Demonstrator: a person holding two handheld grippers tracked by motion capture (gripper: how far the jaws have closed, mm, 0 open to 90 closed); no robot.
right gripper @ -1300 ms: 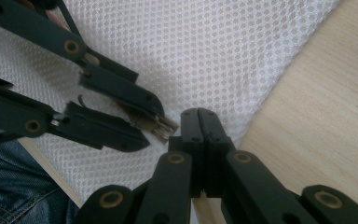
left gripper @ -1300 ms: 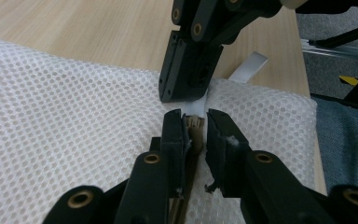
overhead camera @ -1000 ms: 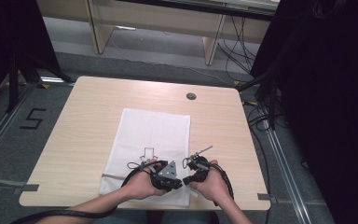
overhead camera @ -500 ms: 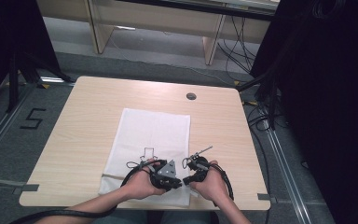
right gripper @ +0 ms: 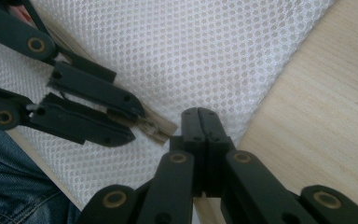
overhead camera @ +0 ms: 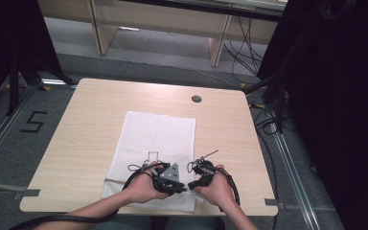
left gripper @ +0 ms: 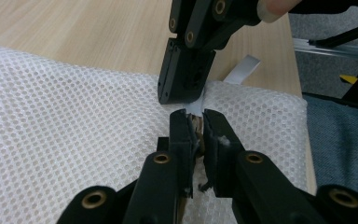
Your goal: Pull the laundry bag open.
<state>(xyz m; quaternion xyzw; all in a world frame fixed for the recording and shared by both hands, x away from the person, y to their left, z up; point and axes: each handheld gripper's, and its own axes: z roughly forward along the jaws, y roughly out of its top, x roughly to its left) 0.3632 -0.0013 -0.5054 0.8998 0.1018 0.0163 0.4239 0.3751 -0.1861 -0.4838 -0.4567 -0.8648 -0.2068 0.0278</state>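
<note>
A white mesh bag lies flat on the wooden table, and both grippers meet at its near edge. My left gripper is shut on a small beige zipper pull at the bag's edge. In its own view the jaws pinch the pull between them. Tip to tip with it, my right gripper is shut on a bit of the bag's white edge. The right gripper view has its jaws pressed together at the rim of the mesh. There the left gripper holds the pull.
A round cable hole sits at the table's far side. Grey tape strips mark the front edge. Cables and dark equipment stand to the right. A "5" is marked on the floor at left. The person's jeans are close below.
</note>
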